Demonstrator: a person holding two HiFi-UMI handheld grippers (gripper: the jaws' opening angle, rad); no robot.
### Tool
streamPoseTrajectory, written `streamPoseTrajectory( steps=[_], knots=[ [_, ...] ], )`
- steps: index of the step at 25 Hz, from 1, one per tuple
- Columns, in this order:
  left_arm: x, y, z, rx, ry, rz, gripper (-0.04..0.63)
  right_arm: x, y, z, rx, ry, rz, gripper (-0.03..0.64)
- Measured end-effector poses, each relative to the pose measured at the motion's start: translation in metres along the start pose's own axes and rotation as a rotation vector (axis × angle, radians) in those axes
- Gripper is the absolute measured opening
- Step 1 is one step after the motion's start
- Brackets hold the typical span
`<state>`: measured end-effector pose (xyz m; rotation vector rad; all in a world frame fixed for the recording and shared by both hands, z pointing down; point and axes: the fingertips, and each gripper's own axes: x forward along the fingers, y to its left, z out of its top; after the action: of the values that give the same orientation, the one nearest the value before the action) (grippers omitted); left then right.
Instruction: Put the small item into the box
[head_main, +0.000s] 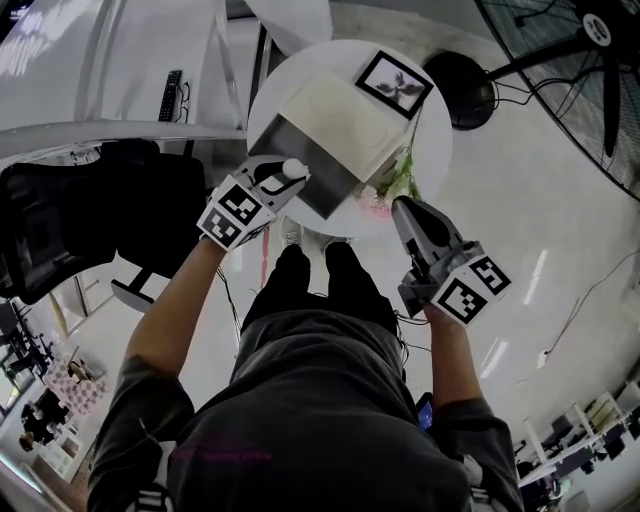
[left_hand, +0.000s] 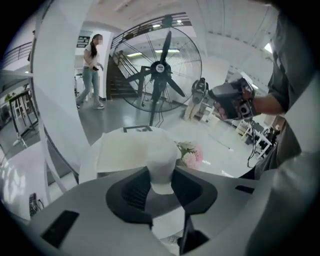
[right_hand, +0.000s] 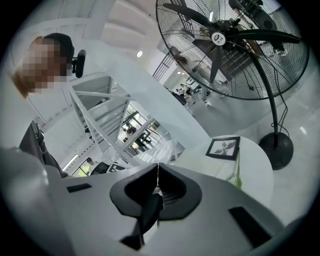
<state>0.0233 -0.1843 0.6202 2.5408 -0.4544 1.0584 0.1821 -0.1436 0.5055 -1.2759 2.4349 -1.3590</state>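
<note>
My left gripper (head_main: 283, 180) is shut on a small white item (head_main: 293, 169) at the near left edge of the round white table (head_main: 430, 140). In the left gripper view the item (left_hand: 161, 165) stands upright between the dark pads, just short of the cream box (left_hand: 131, 151). From the head view, the box (head_main: 340, 120) fills the table's middle, with a grey panel (head_main: 305, 160) on its near side. My right gripper (head_main: 402, 207) hovers at the table's near right edge by the flowers, jaws shut and empty (right_hand: 158, 174).
A framed picture (head_main: 393, 84) stands at the table's far edge, and pink flowers (head_main: 385, 195) lie at its near right. A large floor fan (head_main: 560, 60) is beyond the table to the right, an office chair (head_main: 70, 230) to the left. A person walks in the background (left_hand: 91, 70).
</note>
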Motion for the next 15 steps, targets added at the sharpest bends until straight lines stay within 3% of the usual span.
streamPoseTrajectory(
  steps=[9,15],
  knots=[
    [0.053,0.002,-0.035,0.264,0.233,-0.015,0.14,0.006,-0.019,-0.018,0.027,0.025,-0.007,0.023],
    [0.076,0.002,-0.052,0.379,0.366,-0.042,0.141,0.005,-0.028,-0.027,0.047,0.036,-0.017,0.023]
  ],
)
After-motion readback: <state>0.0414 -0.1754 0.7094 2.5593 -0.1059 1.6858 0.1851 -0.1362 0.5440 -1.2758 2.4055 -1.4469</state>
